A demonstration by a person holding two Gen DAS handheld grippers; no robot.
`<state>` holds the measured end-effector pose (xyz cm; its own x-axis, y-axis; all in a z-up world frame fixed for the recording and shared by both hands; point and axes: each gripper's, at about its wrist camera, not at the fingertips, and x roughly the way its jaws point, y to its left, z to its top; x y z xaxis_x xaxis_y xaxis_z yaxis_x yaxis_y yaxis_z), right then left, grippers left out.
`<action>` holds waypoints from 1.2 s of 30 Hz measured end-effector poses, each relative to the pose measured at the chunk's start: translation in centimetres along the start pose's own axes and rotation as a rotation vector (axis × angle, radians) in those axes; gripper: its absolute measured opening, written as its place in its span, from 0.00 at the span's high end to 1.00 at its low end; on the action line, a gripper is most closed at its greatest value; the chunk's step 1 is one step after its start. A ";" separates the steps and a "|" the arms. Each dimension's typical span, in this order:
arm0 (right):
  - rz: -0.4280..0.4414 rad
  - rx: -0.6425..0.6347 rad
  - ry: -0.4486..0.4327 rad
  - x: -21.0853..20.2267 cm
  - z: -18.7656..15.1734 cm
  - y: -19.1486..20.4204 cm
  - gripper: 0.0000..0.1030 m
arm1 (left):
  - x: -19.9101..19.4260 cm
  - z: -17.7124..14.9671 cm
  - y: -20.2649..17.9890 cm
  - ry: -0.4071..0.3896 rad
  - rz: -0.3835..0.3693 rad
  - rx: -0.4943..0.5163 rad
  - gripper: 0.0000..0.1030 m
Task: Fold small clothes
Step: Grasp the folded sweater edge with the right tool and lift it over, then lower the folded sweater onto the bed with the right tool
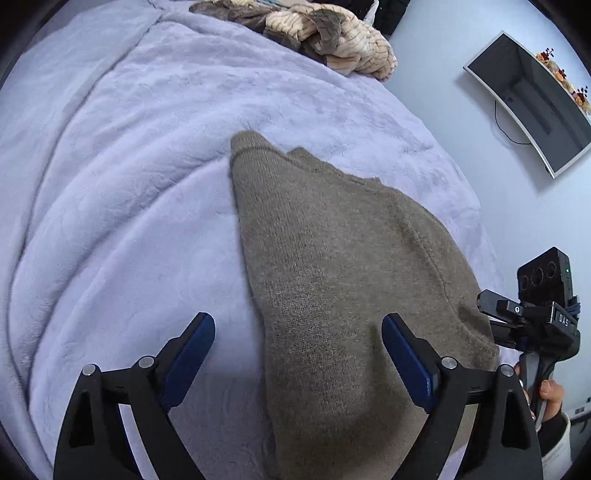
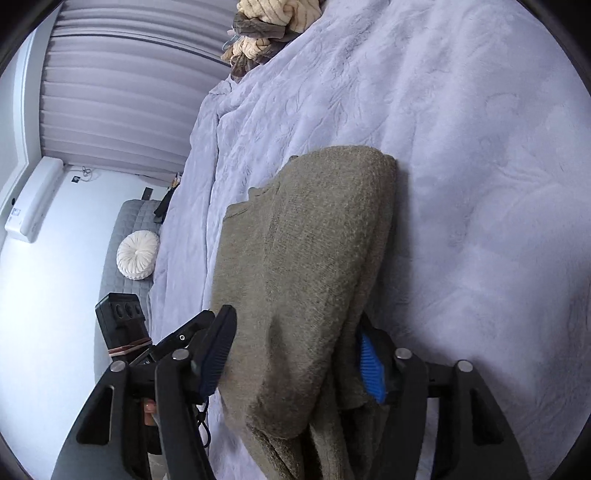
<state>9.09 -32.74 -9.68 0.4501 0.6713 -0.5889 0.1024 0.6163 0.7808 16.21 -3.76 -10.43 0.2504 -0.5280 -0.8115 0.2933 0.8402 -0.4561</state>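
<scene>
Soft, even, cool light, maybe from a window behind me; my fingers (image 1: 201, 343) cast faint shadows. Heavy fisheye bending, dark vignetted corners, little blur.

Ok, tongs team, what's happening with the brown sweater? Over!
Left tongs open, nothing gripped. Right tongs open around the brown sweater's near edge. Sweater folded on the lilac blanket. Nothing in the way.

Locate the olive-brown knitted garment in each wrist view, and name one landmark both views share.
Left wrist view: the knitted garment runs from centre to the bottom edge, right of middle, on the pale blanket.
Right wrist view: the same garment fills the centre down to the bottom edge.
Shared landmark: the cream-and-brown clothes pile at the top of each view.
</scene>
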 end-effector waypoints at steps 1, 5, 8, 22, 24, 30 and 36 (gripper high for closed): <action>0.019 0.006 0.014 0.3 0.2 -0.5 0.34 | 0.8 0.0 0.1 0.027 -0.023 -0.011 0.10; 0.083 0.031 0.069 2.5 0.0 -1.9 0.34 | 2.7 -0.6 -0.5 0.070 -0.060 -0.008 0.10; 0.087 0.030 0.089 4.8 -0.2 -1.2 0.46 | 2.8 -0.8 -1.5 0.071 -0.080 0.014 0.27; 0.188 -0.044 0.090 3.0 -3.2 6.8 0.60 | -8.6 -2.4 -2.1 -0.039 -0.097 0.034 0.50; 0.195 -0.080 0.100 3.0 -4.3 8.5 0.60 | -10.7 -3.6 -1.6 -0.056 -0.083 0.034 0.50; 0.238 -0.116 0.156 5.1 -8.2 11.1 0.60 | -14.7 -8.1 1.0 -0.091 -0.027 -0.004 0.50; 0.227 -0.092 0.215 9.9 -11.7 11.1 0.59 | -14.4 -12.9 4.7 -0.068 0.067 -0.055 0.50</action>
<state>4.35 -14.44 -9.34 0.2534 0.8616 -0.4398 -0.0645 0.4687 0.8810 2.12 9.41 -5.59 0.3301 -0.4761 -0.8151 0.2230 0.8784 -0.4228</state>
